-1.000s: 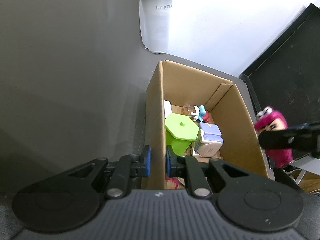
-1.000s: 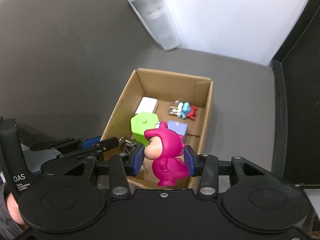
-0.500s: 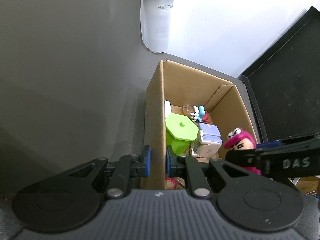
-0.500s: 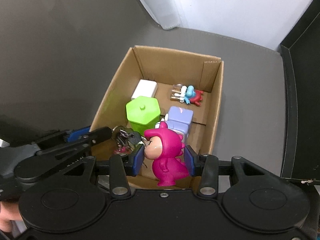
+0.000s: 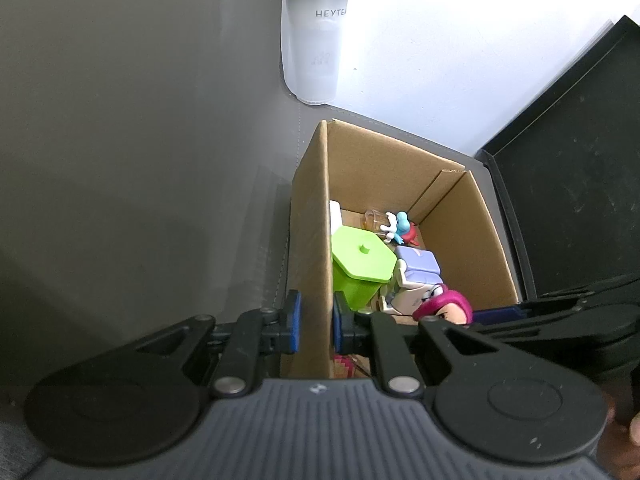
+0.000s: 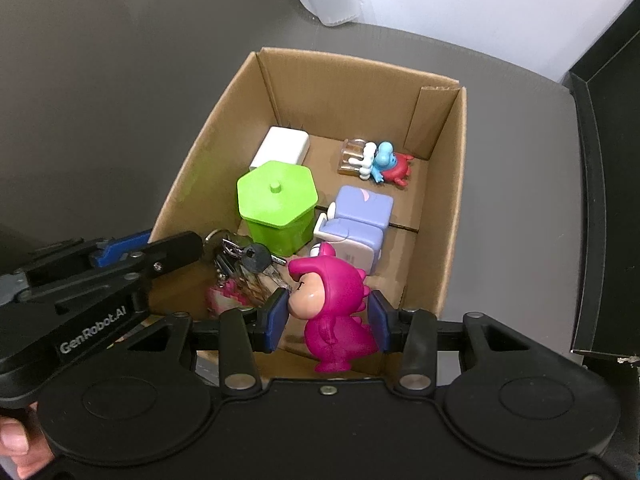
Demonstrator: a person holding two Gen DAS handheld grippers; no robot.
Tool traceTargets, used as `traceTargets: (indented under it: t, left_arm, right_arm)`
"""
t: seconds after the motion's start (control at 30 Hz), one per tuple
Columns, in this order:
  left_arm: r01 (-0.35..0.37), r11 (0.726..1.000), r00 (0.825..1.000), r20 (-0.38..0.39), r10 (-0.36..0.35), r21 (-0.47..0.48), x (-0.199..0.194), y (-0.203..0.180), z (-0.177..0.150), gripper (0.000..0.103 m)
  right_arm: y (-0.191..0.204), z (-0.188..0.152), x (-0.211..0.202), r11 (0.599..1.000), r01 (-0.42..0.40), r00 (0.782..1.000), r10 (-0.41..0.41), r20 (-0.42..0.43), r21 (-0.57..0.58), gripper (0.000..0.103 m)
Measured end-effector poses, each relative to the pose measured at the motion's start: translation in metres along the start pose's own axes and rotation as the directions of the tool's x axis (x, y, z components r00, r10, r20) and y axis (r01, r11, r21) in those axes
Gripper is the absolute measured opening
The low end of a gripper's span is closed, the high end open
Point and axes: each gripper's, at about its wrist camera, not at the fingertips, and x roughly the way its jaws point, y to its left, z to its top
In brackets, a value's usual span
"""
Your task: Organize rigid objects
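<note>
My right gripper (image 6: 328,318) is shut on a magenta dinosaur-suit figurine (image 6: 334,308) and holds it over the near end of the open cardboard box (image 6: 448,200); its head also shows in the left wrist view (image 5: 442,306). My left gripper (image 5: 316,322) is shut on the box's left wall (image 5: 310,248), one pad on each side. In the box lie a green hexagonal lidded container (image 6: 278,204), a lilac block toy (image 6: 356,224), a white charger (image 6: 282,148), a small blue and red figure (image 6: 384,162) and a bunch of keys (image 6: 240,264).
A frosted translucent bottle (image 5: 314,36) stands on the grey table beyond the box, against the white wall. A black panel (image 5: 576,184) stands right of the box. The left gripper's body (image 6: 92,288) crosses the box's near left corner in the right wrist view.
My right gripper has carried the magenta figurine from beside the box to over its near end and lower towards the inside. My left gripper has kept its hold on the box wall.
</note>
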Motion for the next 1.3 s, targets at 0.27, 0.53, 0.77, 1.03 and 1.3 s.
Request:
traceTargets:
  t: [0.27, 0.53, 0.77, 1.03, 1.3]
  left_arm:
    - [0.000, 1.000, 1.000, 0.000, 0.000, 0.001, 0.000, -0.001, 0.000, 0.015]
    - [-0.001, 1.000, 1.000, 0.001, 0.001, 0.003, 0.000, 0.000, 0.000, 0.015]
    - [0.001, 1.000, 1.000, 0.000, -0.001, 0.001, 0.000, 0.000, 0.000, 0.015]
    - [-0.018, 0.999, 1.000, 0.008, 0.018, 0.028, 0.001, -0.003, -0.001, 0.014]
    - [-0.030, 0.999, 1.000, -0.003, 0.030, 0.022, 0.003, -0.003, 0.002, 0.013]
  right_arm:
    - [0.008, 0.000, 0.005, 0.999, 0.044, 0.999, -0.044, -0.002, -0.025, 0.043]
    - [0.006, -0.001, 0.000, 0.999, 0.042, 0.999, -0.042, 0.002, -0.010, 0.050]
    - [-0.006, -0.005, -0.020, 1.000, 0.016, 0.999, -0.016, 0.042, 0.016, 0.055]
    - [-0.020, -0.015, -0.042, 0.996, -0.060, 0.994, 0.053, 0.091, 0.072, 0.056]
    - [-0.019, -0.027, -0.060, 0.997, -0.033, 0.985, 0.022, 0.168, 0.064, 0.061]
